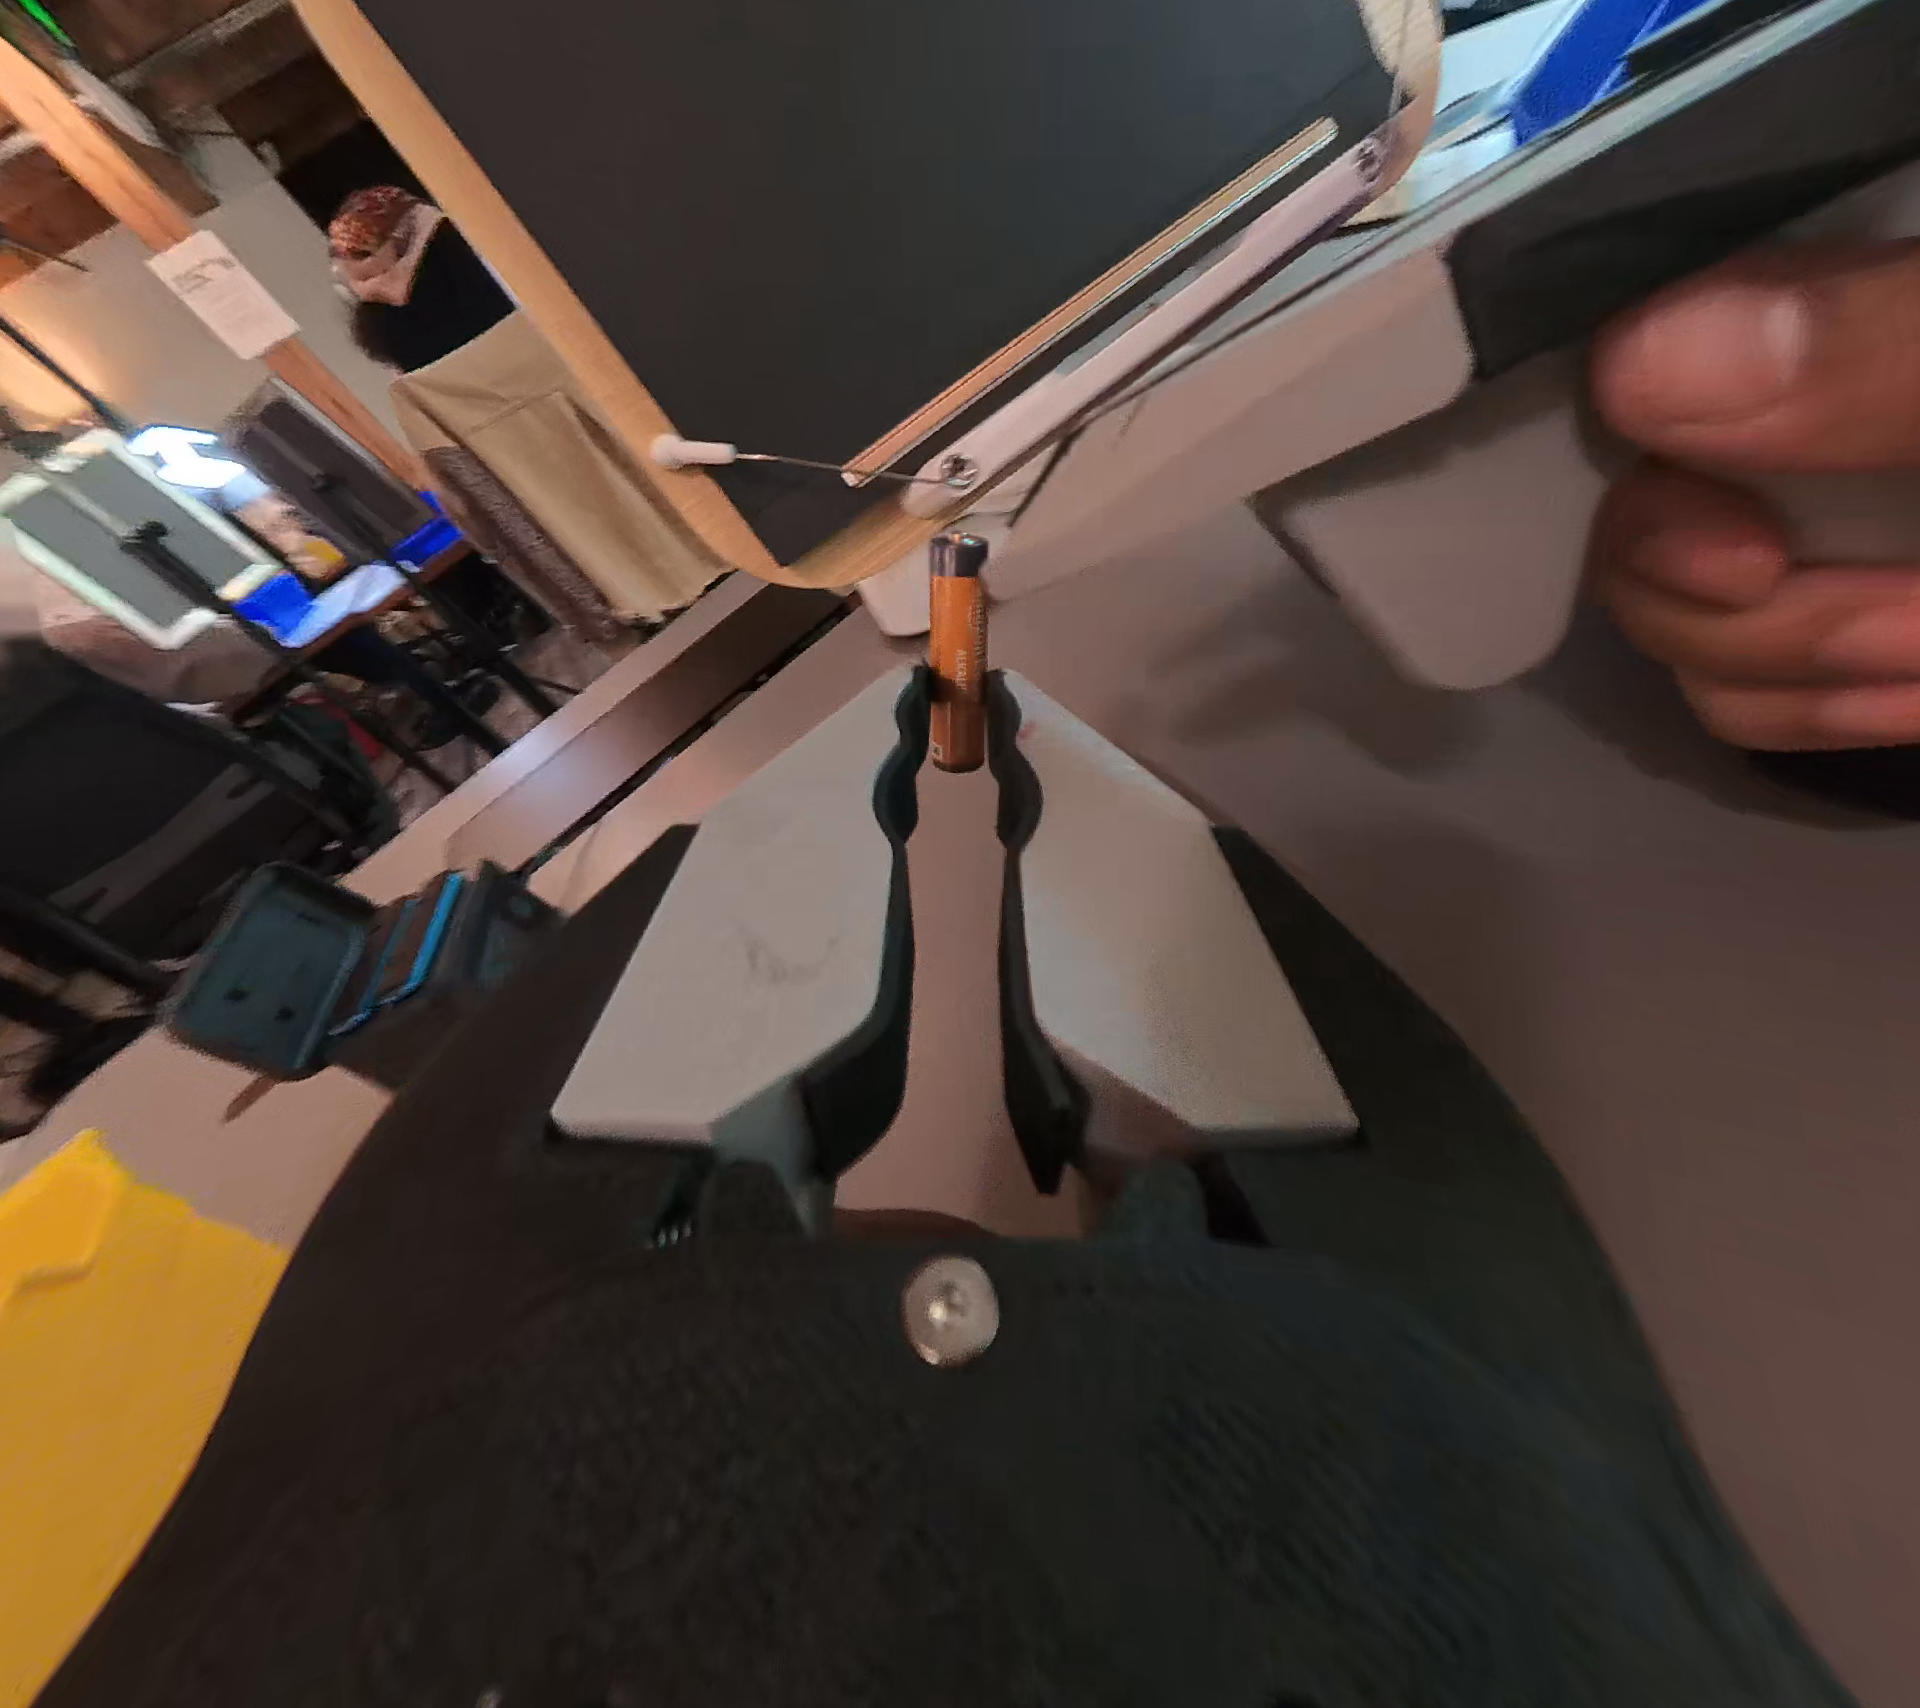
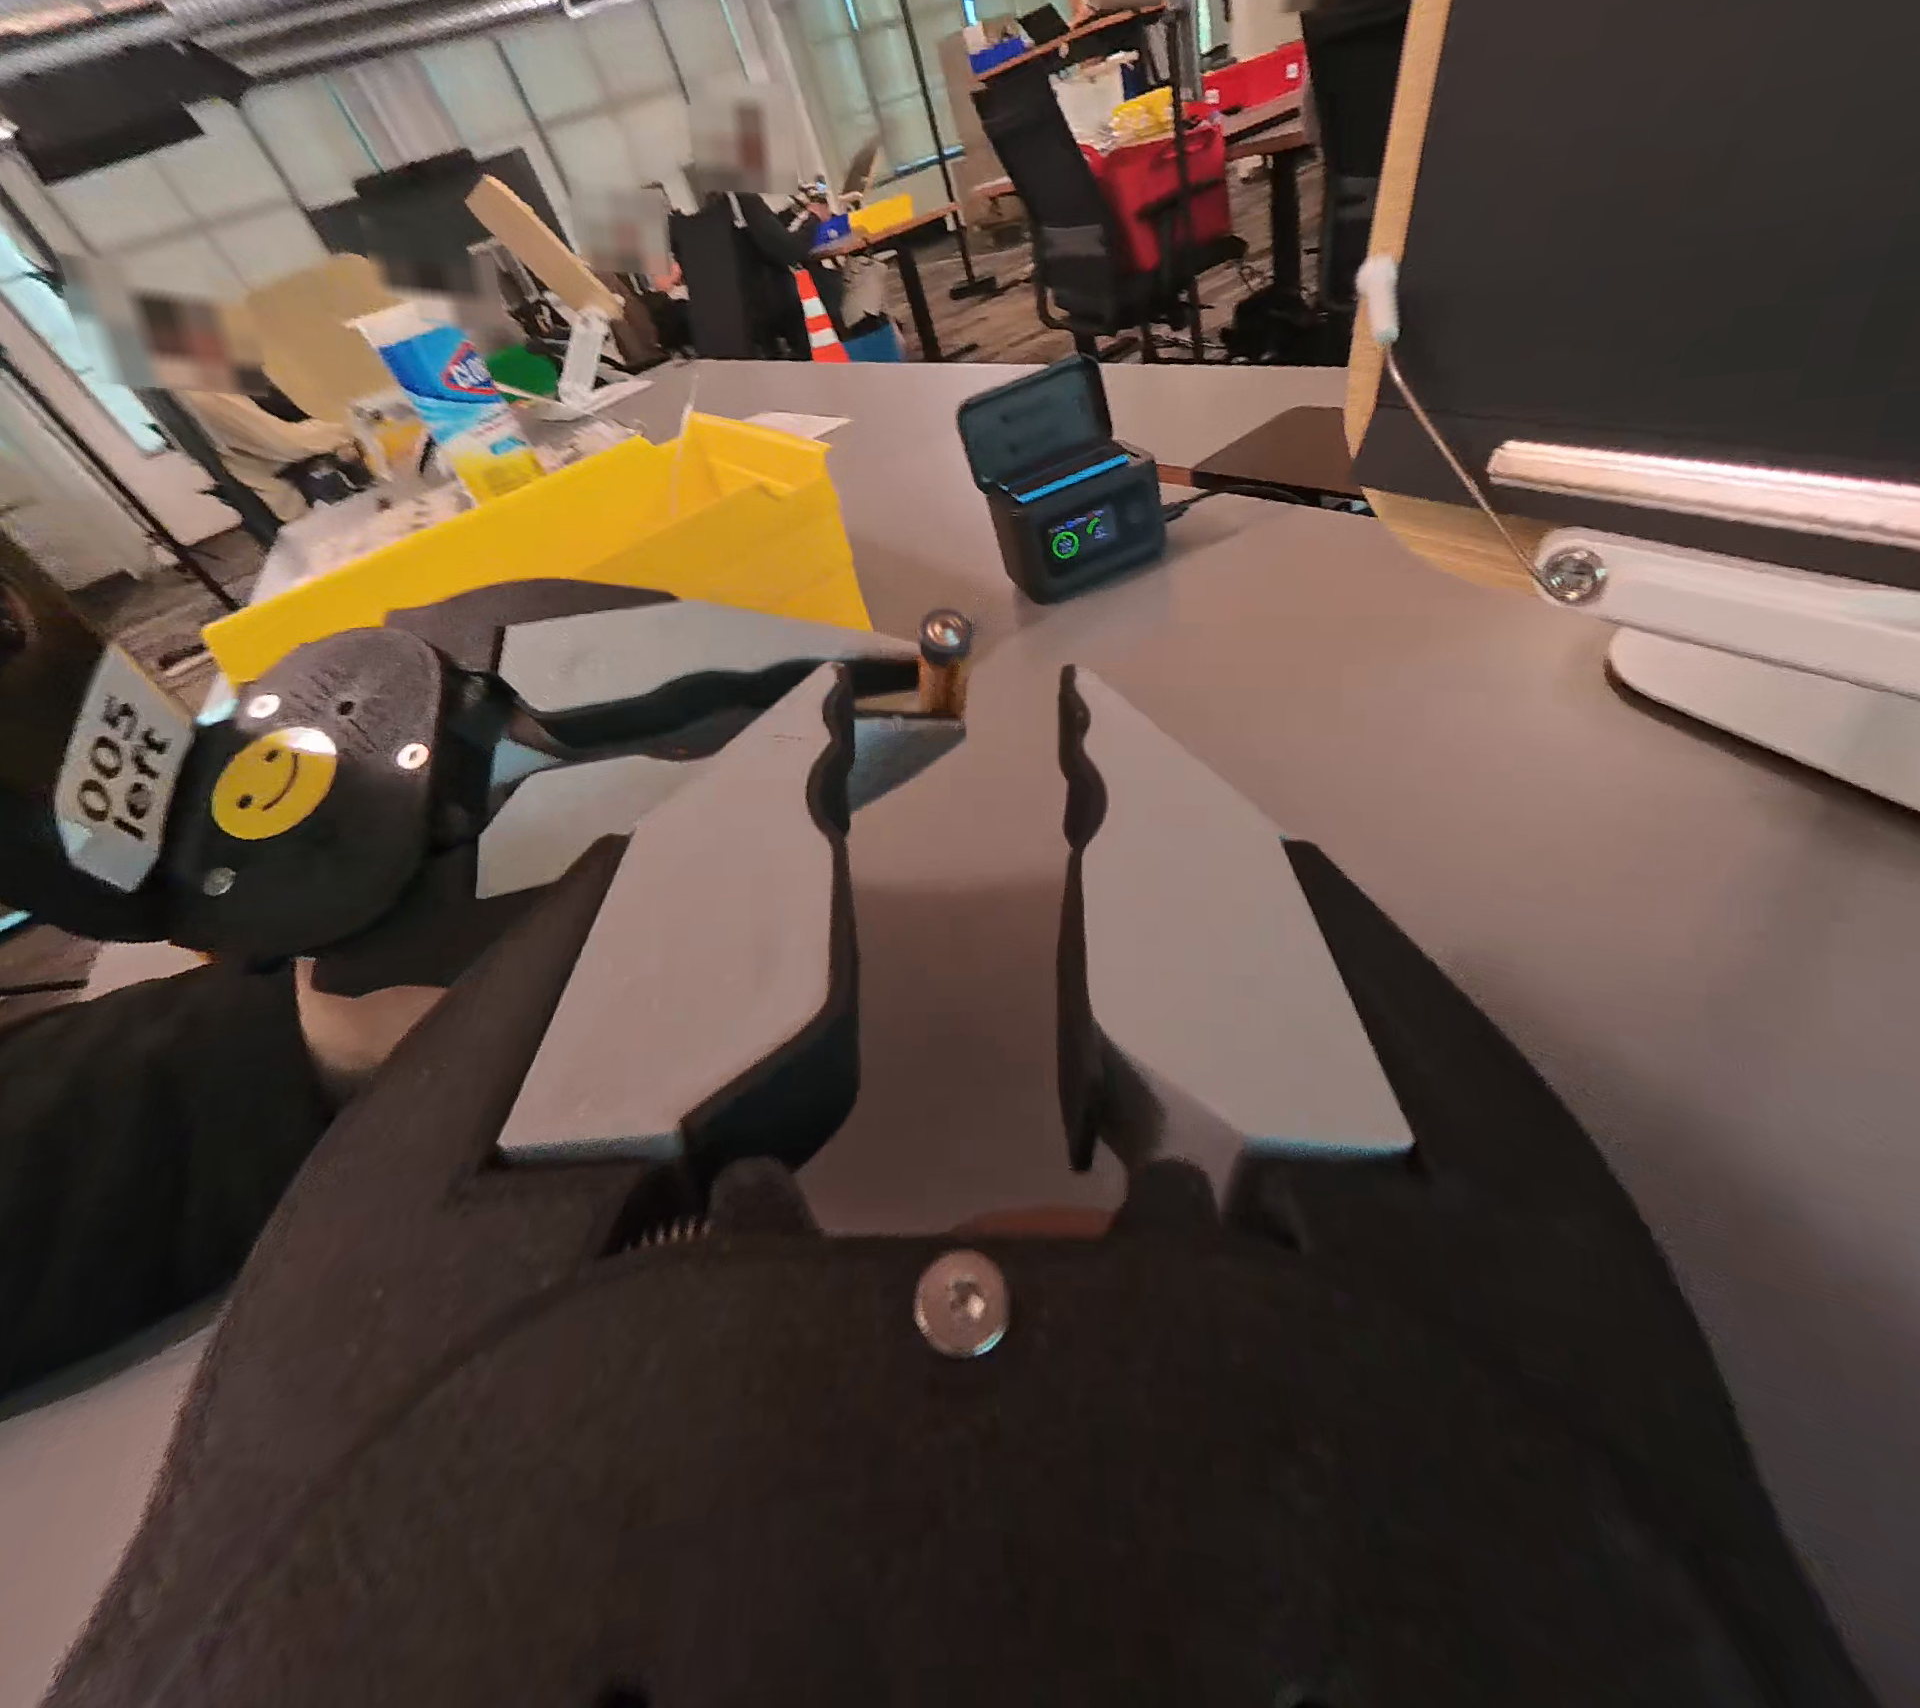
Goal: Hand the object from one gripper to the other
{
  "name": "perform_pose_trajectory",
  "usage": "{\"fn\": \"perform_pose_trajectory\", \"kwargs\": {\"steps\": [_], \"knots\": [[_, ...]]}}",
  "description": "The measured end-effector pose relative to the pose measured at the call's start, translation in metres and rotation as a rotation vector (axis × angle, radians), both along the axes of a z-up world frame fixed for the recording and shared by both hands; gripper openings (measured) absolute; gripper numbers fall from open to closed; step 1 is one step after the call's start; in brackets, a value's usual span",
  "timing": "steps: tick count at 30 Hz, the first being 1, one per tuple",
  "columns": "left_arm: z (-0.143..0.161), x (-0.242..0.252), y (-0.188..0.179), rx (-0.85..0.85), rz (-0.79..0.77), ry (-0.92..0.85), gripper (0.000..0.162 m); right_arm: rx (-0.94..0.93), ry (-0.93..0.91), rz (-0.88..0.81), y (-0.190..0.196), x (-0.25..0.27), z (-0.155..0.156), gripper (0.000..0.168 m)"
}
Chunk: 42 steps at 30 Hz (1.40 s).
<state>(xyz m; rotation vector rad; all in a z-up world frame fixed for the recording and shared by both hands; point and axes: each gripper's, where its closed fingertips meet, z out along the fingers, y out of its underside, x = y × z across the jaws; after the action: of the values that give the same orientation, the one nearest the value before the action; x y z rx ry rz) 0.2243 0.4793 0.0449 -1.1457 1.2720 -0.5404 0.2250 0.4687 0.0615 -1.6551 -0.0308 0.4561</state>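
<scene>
Left gripper (image 1: 957, 692) is clamping the battery (image 1: 956, 650) upright at its tips; right gripper (image 2: 951, 702) is gaping empty just beside.

Both tools wore the same kit: a textured black body, a silver screw (image 2: 961, 1316) dead centre near the camera, pale grey wedge plates, and black fingers (image 2: 836, 785) with wavy inner edges. The left gripper (image 2: 914, 671), seen side-on, carried a yellow smiley sticker (image 2: 272, 785), a grey label tag (image 2: 120, 770) and small silver screws; a black sleeve (image 2: 135, 1170) sat behind it
</scene>
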Motion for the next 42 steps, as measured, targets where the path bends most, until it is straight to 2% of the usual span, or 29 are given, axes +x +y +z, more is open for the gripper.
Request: {"fn": "perform_pose_trajectory", "kwargs": {"steps": [6, 10, 17, 21, 23, 26, 30, 33, 39, 42], "knots": [[0.012, 0.001, -0.023, -0.08, -0.119, -0.077, 0.008, 0.026, -0.005, 0.052, -0.004, -0.005, 0.007, 0.028], [0.015, 0.001, -0.032, -0.124, -0.167, -0.089, 0.008, 0.059, 0.041, 0.129, -0.008, -0.014, 0.013, 0.008], [0.002, 0.001, -0.031, -0.197, -0.16, -0.033, 0.008, -0.01, -0.036, 0.096, -0.005, -0.011, 0.004, 0.007], [-0.006, 0.0, -0.027, -0.159, -0.123, 0.015, 0.008, -0.011, 0.062, 0.052, -0.008, 0.003, 0.017, 0.007], [-0.015, 0.0, -0.019, -0.098, -0.071, 0.068, 0.008, 0.012, 0.119, 0.045, -0.012, 0.01, 0.028, 0.007], [-0.02, 0.0, -0.014, 0.089, -0.004, 0.119, 0.014, -0.008, 0.182, 0.07, -0.015, 0.013, 0.035, 0.007], [0.011, -0.004, -0.02, 0.462, 0.052, 0.007, 0.025, -0.121, 0.304, 0.119, -0.013, 0.01, 0.024, 0.007], [0.027, -0.01, -0.029, 0.691, 0.08, -0.064, 0.022, -0.214, 0.402, 0.137, -0.013, 0.011, 0.015, 0.007], [0.019, -0.002, -0.044, 0.825, 0.032, -0.026, 0.026, -0.293, 0.551, 0.222, -0.017, 0.001, 0.014, 0.007], [0.016, 0.0, -0.048, 0.839, 0.021, -0.015, 0.025, -0.317, 0.555, 0.233, -0.019, 0.0, 0.011, 0.007]]}}
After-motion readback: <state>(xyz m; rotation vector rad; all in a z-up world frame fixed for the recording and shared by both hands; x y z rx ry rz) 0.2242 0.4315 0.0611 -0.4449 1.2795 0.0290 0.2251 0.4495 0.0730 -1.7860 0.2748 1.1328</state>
